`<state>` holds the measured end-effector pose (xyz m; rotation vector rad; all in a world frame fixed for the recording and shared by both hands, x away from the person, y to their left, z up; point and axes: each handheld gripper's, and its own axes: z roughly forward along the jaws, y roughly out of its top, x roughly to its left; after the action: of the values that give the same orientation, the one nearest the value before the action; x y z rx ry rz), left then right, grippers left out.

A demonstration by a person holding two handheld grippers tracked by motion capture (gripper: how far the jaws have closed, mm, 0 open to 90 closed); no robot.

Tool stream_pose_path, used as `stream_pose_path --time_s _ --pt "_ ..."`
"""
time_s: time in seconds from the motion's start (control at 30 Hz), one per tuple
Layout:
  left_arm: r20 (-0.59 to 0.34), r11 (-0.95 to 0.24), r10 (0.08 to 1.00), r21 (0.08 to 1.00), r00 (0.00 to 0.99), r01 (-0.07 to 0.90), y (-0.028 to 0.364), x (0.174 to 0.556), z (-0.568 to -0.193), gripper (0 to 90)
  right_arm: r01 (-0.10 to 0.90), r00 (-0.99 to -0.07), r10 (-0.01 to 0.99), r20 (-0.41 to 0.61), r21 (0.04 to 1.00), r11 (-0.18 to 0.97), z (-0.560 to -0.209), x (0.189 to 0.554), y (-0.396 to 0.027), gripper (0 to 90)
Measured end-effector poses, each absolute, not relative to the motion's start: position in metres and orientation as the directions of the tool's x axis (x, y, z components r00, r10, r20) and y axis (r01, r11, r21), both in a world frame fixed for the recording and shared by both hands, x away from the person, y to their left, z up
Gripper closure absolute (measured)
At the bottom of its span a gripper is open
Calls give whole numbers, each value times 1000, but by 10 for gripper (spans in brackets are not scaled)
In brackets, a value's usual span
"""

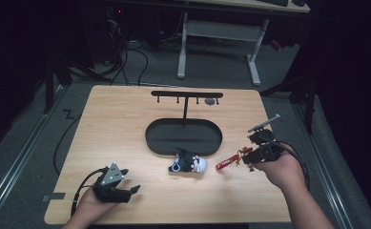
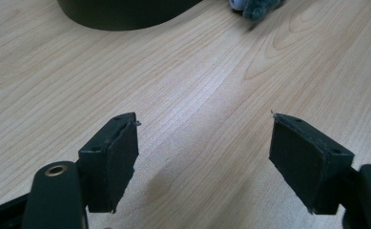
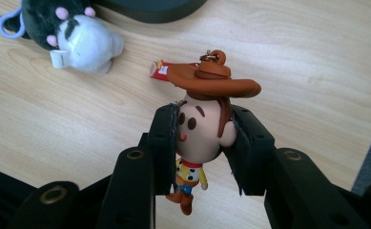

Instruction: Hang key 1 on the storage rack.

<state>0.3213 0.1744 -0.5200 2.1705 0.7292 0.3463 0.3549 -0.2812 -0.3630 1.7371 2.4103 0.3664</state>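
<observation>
My right gripper [image 3: 205, 138] is shut on a cowboy figure keychain [image 3: 203, 133]: its pads press both sides of the round head under the brown hat. A red strap [image 1: 227, 162] hangs from the figure toward the table. In the high view this gripper [image 1: 251, 157] is raised above the table's right side. A black-and-white plush toy [image 1: 189, 163] with a pale blue ring lies in front of the black oval tray; the right gripper view has it [image 3: 73, 28] at upper left. My left gripper [image 1: 130, 192] rests open near the front left, jaws wide over bare wood [image 2: 204, 157].
A black oval tray [image 1: 154, 141] sits mid-table with a thin post and a hook bar [image 1: 187, 94] rising behind it. Bare wood lies between the two grippers. The table's right edge is close to my right hand. Cables and a desk frame stand beyond the far edge.
</observation>
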Motion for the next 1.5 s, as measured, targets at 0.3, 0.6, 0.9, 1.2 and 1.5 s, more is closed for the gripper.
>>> stream_pose_path --time_s 0.3,0.6,0.9,1.2,1.5 --pt "2 -515 603 765 797 387 174 321 -520 252 902 -344 938 34 291 320 -345 361 -272 652" --pt "4 -518 603 762 798 388 173 321 -521 253 910 -370 927 65 224 348 -334 369 -267 653" --pt "4 -520 601 761 799 387 173 320 -521 253 912 -388 919 65 167 374 -323 378 -258 653" --pt "4 -525 597 758 802 387 174 320 -520 254 911 -386 922 44 176 373 -312 394 -252 656" --pt "8 -524 598 760 802 384 174 320 -521 254 901 -389 921 6 211 379 -306 406 -246 683"
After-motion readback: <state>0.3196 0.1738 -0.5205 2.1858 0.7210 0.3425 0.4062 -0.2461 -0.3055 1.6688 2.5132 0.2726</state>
